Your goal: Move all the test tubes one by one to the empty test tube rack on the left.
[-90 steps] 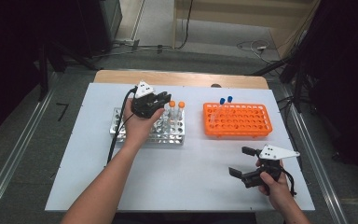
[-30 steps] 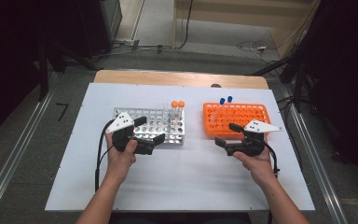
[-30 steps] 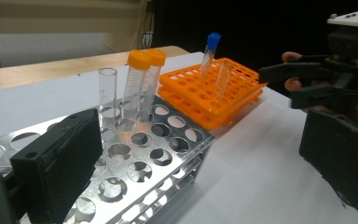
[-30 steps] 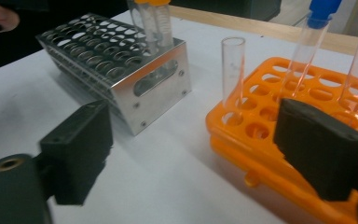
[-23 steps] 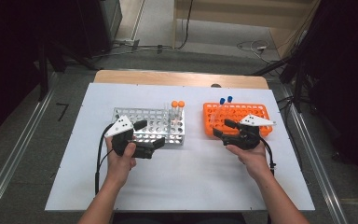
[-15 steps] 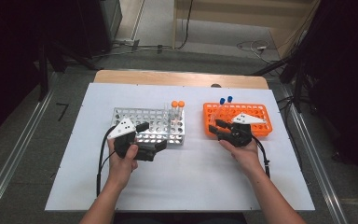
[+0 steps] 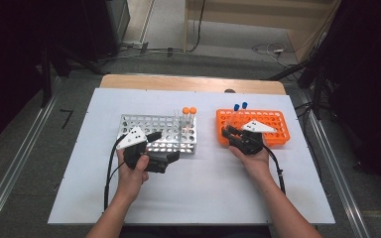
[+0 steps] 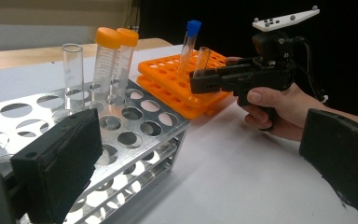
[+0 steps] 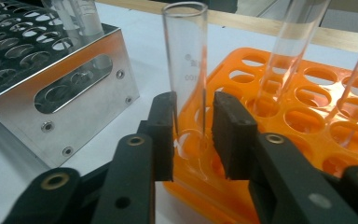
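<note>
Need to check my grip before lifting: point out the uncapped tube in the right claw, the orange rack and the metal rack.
Uncapped tube point(image 9: 186, 70): right gripper view, its glass wall.
Orange rack point(image 7: 278, 121): high view, right end.
Metal rack point(image 7: 149, 124): high view, top plate.

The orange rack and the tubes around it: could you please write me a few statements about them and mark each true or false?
1. The right gripper has its jaws on either side of an uncapped glass tube standing in the orange rack. True; they have just been closing.
2. The left gripper holds a tube. False; its jaws stand open and empty.
3. Two orange-capped tubes stand in the metal rack. True.
4. The blue-capped tubes lie flat on the table. False; they stand in the orange rack.
</note>
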### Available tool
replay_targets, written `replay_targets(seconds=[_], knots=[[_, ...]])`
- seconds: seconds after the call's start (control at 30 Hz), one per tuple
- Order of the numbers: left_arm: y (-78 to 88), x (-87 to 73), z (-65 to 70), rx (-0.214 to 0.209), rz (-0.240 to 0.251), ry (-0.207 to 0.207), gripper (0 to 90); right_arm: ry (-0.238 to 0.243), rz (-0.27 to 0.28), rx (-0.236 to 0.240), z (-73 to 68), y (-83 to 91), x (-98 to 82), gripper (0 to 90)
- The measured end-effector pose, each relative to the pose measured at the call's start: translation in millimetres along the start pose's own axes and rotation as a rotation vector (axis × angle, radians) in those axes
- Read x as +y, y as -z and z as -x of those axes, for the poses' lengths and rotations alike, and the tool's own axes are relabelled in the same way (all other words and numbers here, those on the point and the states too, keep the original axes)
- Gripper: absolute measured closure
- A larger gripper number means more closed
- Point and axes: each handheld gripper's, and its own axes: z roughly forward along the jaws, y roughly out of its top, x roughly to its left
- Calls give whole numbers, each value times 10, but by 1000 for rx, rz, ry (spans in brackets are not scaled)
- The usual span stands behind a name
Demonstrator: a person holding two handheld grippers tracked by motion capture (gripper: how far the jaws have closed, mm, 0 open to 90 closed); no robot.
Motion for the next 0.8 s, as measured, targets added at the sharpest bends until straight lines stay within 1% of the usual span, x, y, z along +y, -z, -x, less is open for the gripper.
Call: replay_targets(seconds=[0.1,0.17,0.23,0.33,0.43,0.53,0.63,0.8], knots=[[-17,2,12,0,-4,-7,0,20,0,-19,-28,-4,-1,737],[-25,5,18,-1,-2,-8,0,26,3,-22,-25,2,-1,740],[-33,8,29,-3,-1,-10,0,19,8,-22,-25,24,3,741],[-40,5,39,-4,-4,-13,0,25,41,-11,-23,86,40,742],[-43,3,46,-8,-5,-15,0,14,80,-9,-23,175,92,743],[-40,8,54,-11,-4,-17,0,3,105,15,-28,269,129,743],[-45,11,72,-14,-7,-19,0,20,111,46,-82,343,152,743],[-63,33,127,-23,-5,-28,0,54,95,110,-262,387,164,743]])
